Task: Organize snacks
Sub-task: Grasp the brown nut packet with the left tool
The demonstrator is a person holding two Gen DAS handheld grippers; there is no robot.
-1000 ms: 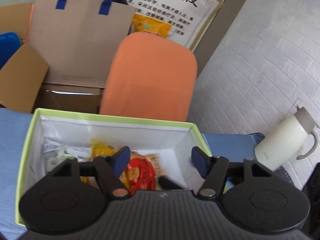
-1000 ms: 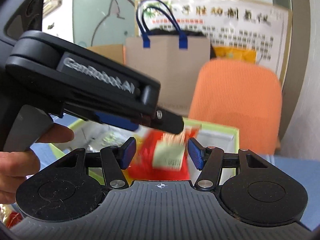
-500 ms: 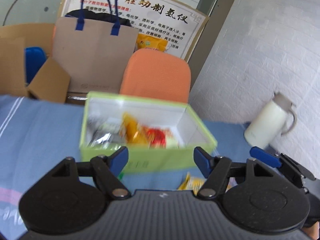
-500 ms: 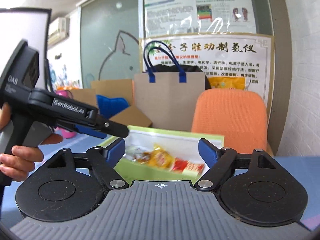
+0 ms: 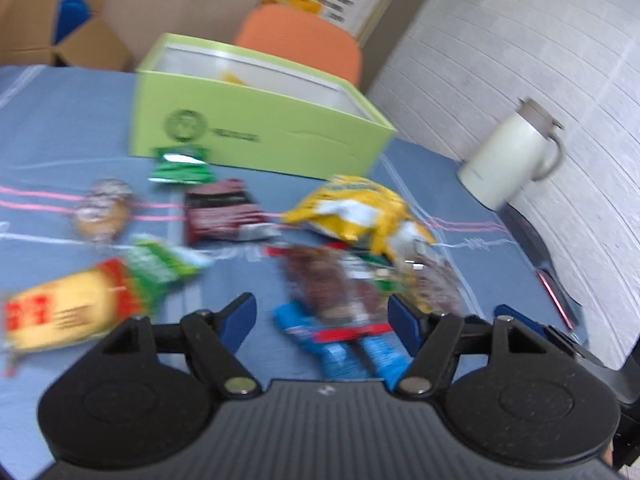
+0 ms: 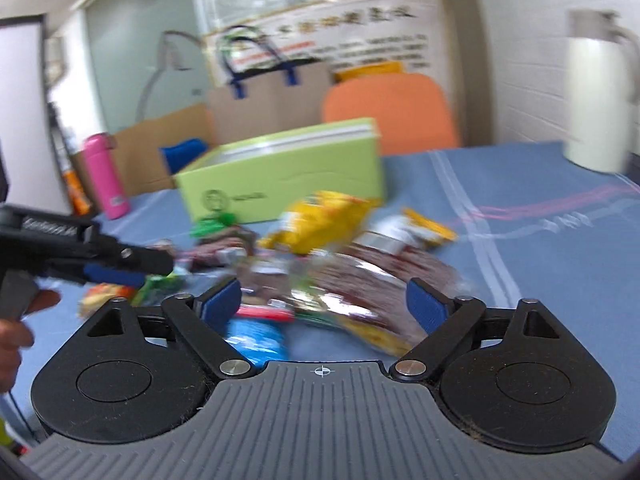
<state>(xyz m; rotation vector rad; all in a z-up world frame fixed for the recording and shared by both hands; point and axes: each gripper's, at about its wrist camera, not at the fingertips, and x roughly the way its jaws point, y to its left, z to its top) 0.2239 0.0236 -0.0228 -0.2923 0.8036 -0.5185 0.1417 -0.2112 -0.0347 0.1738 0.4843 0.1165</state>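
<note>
A light green box (image 5: 260, 128) stands open at the back of the blue tablecloth, with snacks inside. In front of it lie loose packets: a yellow bag (image 5: 360, 212), a dark red packet (image 5: 220, 212), a green packet (image 5: 180, 166), a yellow-red packet (image 5: 64, 316) and blue packets (image 5: 340, 352). My left gripper (image 5: 320, 312) hangs open over a clear bag of brown snacks (image 5: 328, 288), pads off it. My right gripper (image 6: 322, 300) is low over the same heap; its jaws are opening with nothing pressed between them. The left gripper (image 6: 120, 268) shows at the right view's left edge.
A white jug (image 5: 512, 160) stands by the brick wall at the right. An orange chair (image 5: 304, 44), a paper bag and cardboard boxes are behind the table. A pink bottle (image 6: 106, 176) stands at the table's far left. A hand (image 6: 12, 332) holds the left tool.
Both grippers have pulled back from over the box to low over the loose snacks. The red packet between the right jaws a second ago is gone, and those jaws stand wider.
</note>
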